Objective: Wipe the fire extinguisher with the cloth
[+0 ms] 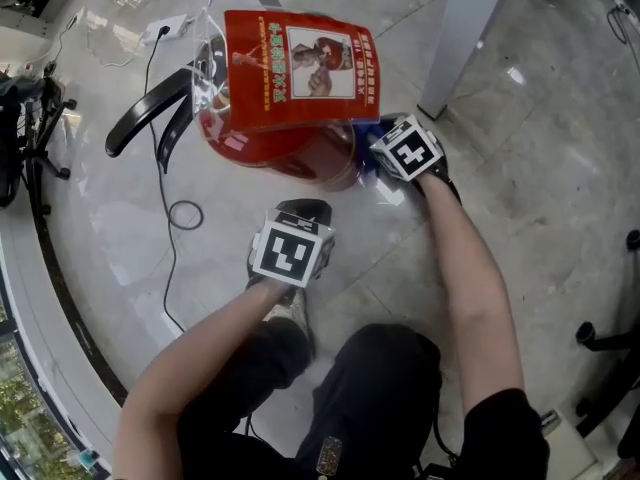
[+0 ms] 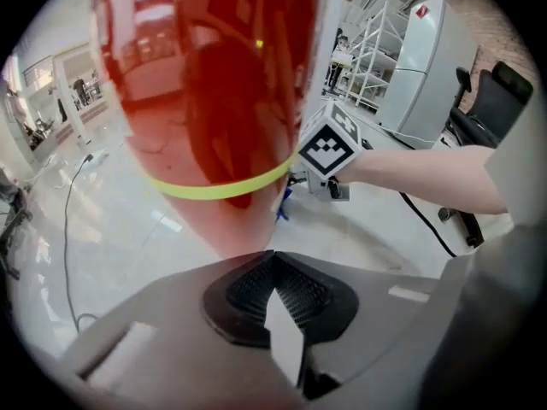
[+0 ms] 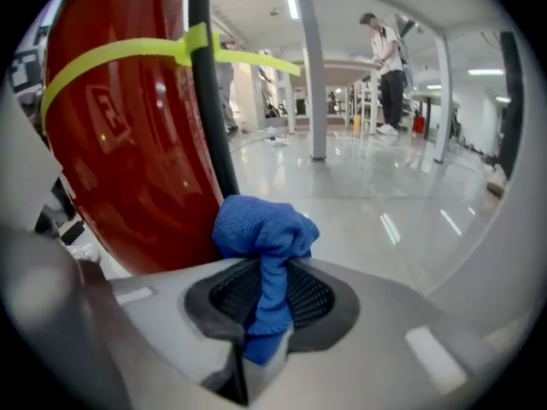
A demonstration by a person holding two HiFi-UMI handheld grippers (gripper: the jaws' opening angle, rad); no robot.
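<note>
A red fire extinguisher (image 1: pixel 285 148) stands on the glossy floor, with a red printed card (image 1: pixel 300 63) over its top and a black horn (image 1: pixel 150 113) off to its left. My right gripper (image 1: pixel 388 160) is at its right flank, shut on a bunched blue cloth (image 3: pixel 265 229). That cloth lies close against the red body (image 3: pixel 120 143), beside the black hose (image 3: pixel 209 101) and a yellow band (image 3: pixel 128 54). On the near side my left gripper (image 1: pixel 298 218) is shut with nothing in it. It points at the lower cylinder (image 2: pixel 222 101), just short of it.
A black cable (image 1: pixel 165 258) with a small coil (image 1: pixel 185 213) runs over the floor at the left. A white column (image 1: pixel 465 38) rises behind the right gripper. Chair bases stand at the far left (image 1: pixel 30 138) and right (image 1: pixel 600 338). A person (image 3: pixel 389 58) stands far off.
</note>
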